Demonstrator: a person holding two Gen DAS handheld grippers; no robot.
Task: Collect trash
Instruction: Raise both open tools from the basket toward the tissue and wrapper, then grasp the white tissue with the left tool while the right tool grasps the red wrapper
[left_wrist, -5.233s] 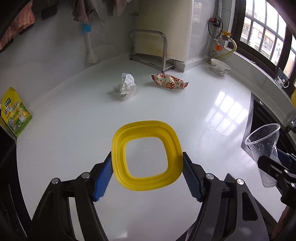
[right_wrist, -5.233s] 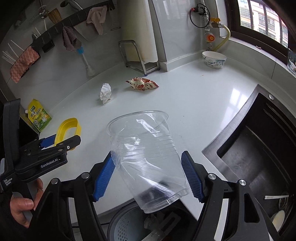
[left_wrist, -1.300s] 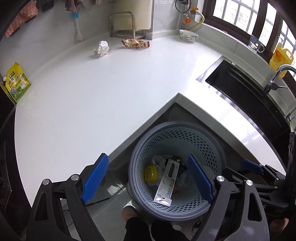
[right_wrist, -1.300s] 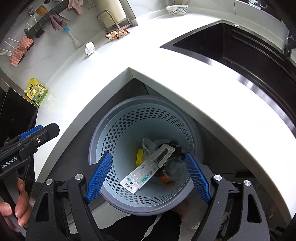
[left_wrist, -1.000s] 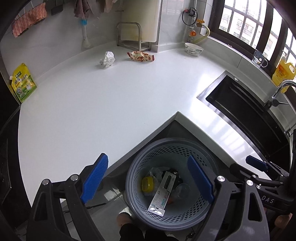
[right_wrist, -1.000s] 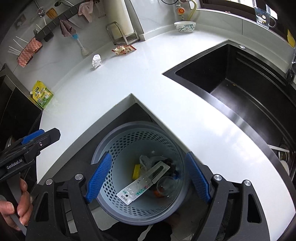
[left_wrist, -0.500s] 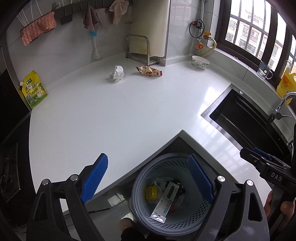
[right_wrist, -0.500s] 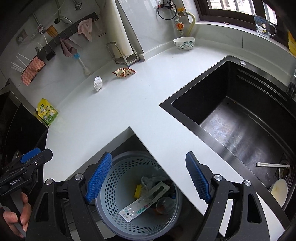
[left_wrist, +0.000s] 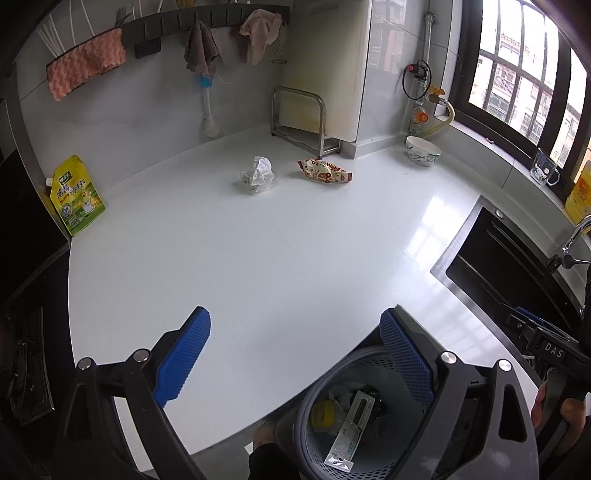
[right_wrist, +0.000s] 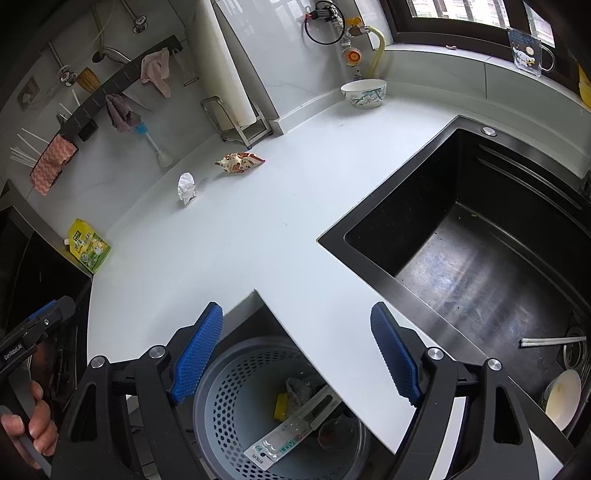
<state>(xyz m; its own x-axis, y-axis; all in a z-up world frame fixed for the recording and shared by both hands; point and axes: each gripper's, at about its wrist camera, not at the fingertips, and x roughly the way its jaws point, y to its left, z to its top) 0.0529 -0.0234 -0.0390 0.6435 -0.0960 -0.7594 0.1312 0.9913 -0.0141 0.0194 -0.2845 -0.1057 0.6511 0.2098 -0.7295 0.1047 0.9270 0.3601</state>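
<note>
A crumpled white paper and a red-patterned snack wrapper lie at the far end of the white counter; both also show in the right wrist view, paper, wrapper. A grey perforated trash basket stands below the counter's inner corner, holding a yellow lid, a clear cup and a white strip; it also shows in the right wrist view. My left gripper is open and empty above the counter edge. My right gripper is open and empty above the basket.
A black sink with dishes lies to the right. A yellow-green pouch leans at the counter's left edge. A metal rack, a bowl and hanging cloths stand along the back wall.
Both grippers let go of the yellow lid and the clear cup into the basket, then rose and tilted up toward the counter.
</note>
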